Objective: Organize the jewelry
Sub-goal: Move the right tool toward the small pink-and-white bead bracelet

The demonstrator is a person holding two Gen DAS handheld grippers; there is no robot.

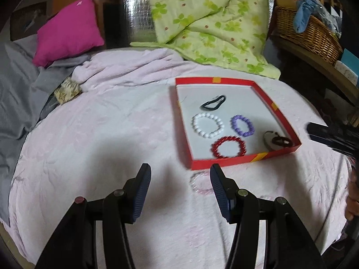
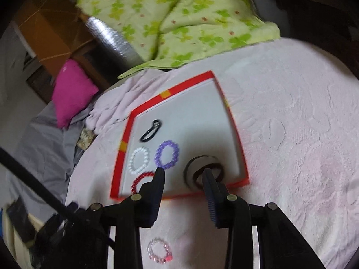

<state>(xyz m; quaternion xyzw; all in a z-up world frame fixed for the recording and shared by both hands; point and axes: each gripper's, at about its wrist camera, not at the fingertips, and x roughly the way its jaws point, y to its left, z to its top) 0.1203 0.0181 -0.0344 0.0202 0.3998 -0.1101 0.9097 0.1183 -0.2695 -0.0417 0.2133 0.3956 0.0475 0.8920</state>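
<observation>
One item is left outside the shallow red cardboard tray [image 1: 224, 164]: a translucent pale-pink beaded bracelet [image 1: 200, 183], lying flat on the pale pink textured bedspread [image 1: 101, 134], just beside the tray's near edge.

Already in the tray: a black elastic hair tie [image 1: 212, 103], a white pearl-bead bracelet [image 1: 207, 125], a purple bead bracelet [image 1: 243, 126], a dark red bead bracelet [image 1: 227, 147], and a dark brown band lying over a round whitish piece [image 1: 278, 142] at the near right corner.

Key relation: the pink bracelet is seen just ahead of the left gripper [image 1: 180, 176], offset toward its right finger, which partly hides it. No long axis to match, since it is a ring, roughly round. Left jaws are spread wide, nothing held.

The right gripper [image 2: 182, 174] is placed over the tray's near edge, above the brown band; its jaws are also apart and empty. From that camera the pink bracelet [image 2: 159, 253] is seen low in frame, behind the fingertips, near the gripper body.

Judgement: the left gripper is better placed for the pick. A small shift right, then descent, is likely needed so one side of the ring sits between the jaws.
</observation>
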